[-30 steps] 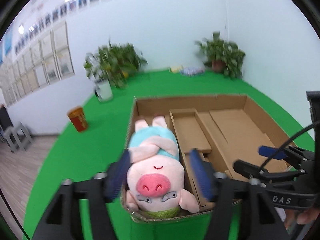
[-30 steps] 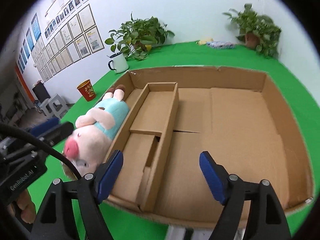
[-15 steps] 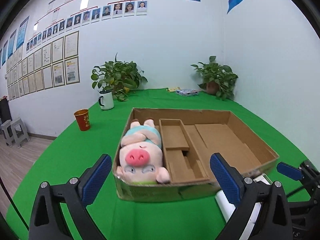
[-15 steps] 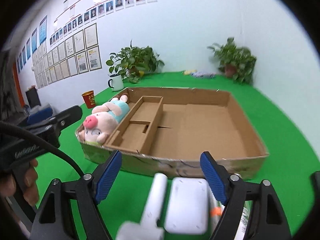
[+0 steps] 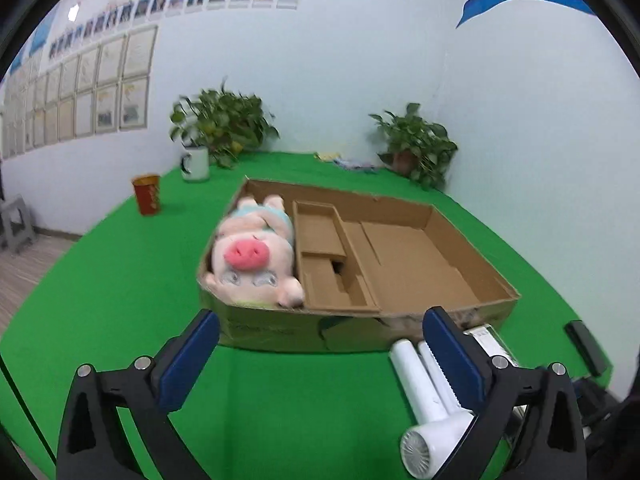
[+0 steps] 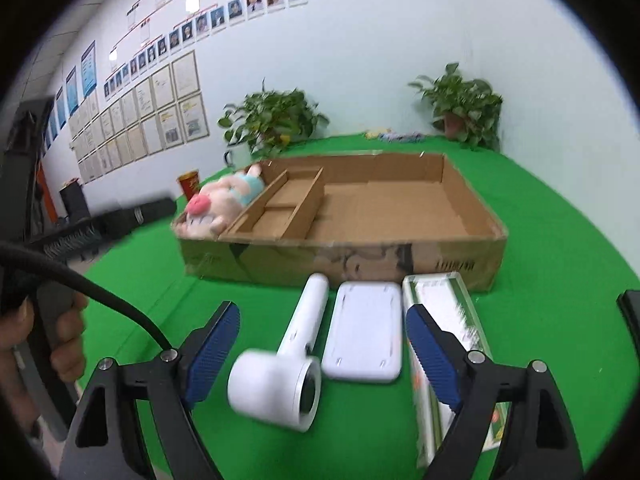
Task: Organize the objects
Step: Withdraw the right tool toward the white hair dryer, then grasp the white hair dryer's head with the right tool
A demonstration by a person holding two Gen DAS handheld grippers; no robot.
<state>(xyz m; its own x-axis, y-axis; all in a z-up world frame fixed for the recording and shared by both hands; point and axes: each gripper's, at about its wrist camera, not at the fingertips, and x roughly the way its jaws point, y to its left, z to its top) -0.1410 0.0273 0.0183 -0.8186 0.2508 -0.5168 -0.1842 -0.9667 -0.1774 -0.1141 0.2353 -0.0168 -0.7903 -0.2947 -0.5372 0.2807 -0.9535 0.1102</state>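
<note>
A plush pig (image 5: 254,258) (image 6: 218,206) lies in the left compartment of the shallow cardboard box (image 5: 472,308) (image 6: 460,200) on the green table. In front of the box lie a white hair dryer (image 6: 288,364) (image 5: 420,396), a flat white device (image 6: 364,332) and a long clear-wrapped pack (image 6: 444,316). My left gripper (image 5: 320,360) stands open over the bare green cloth, short of the box, holding nothing. My right gripper (image 6: 322,352) hangs above the hair dryer and the white device with its jaws opening; the pads touch neither.
A red cup (image 5: 147,199), a white mug (image 5: 195,164) and two potted plants (image 5: 222,120) (image 5: 416,148) stand at the back of the table. A dark flat object (image 5: 586,346) lies at the right edge. A hand (image 6: 60,344) holds the left gripper's handle.
The left gripper let go of the pig, opened wide and drew back from the box. The right gripper also pulled back, so the hair dryer, white device and pack came into view.
</note>
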